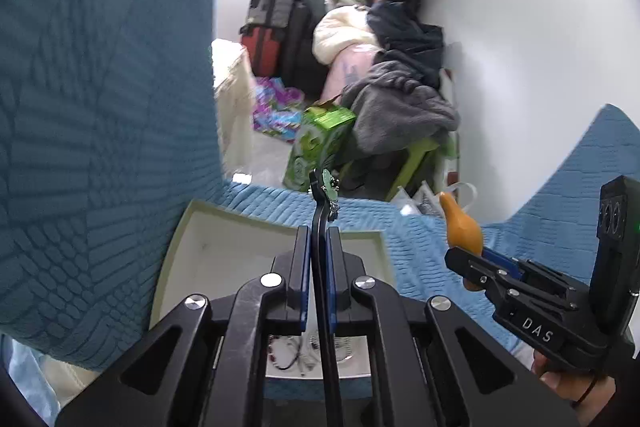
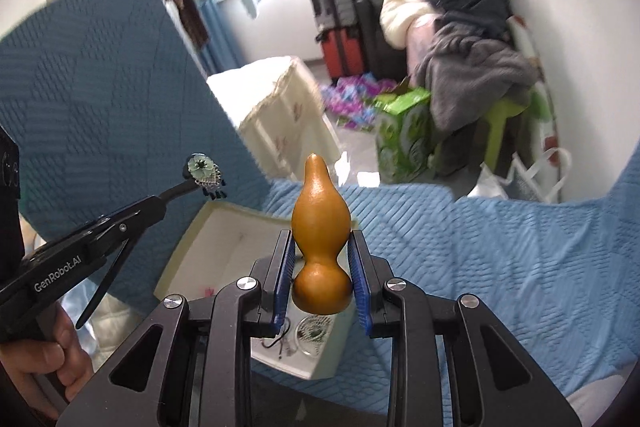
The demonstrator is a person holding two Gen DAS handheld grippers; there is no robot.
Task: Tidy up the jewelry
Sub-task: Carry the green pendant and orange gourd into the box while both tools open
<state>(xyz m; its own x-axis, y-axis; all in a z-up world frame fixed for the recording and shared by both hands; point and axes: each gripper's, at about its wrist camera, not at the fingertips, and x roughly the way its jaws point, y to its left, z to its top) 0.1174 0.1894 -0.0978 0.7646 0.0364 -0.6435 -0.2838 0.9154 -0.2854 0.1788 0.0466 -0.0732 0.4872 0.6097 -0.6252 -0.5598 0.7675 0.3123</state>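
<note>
Fingers: L clamp hairpin, R gourd; box holds jewelry.

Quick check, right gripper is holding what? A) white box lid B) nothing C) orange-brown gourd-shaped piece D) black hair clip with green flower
C: the right gripper has its blue pads closed against the gourd-shaped piece, narrow tip pointing away; the flower hair clip is in the left gripper.
</note>
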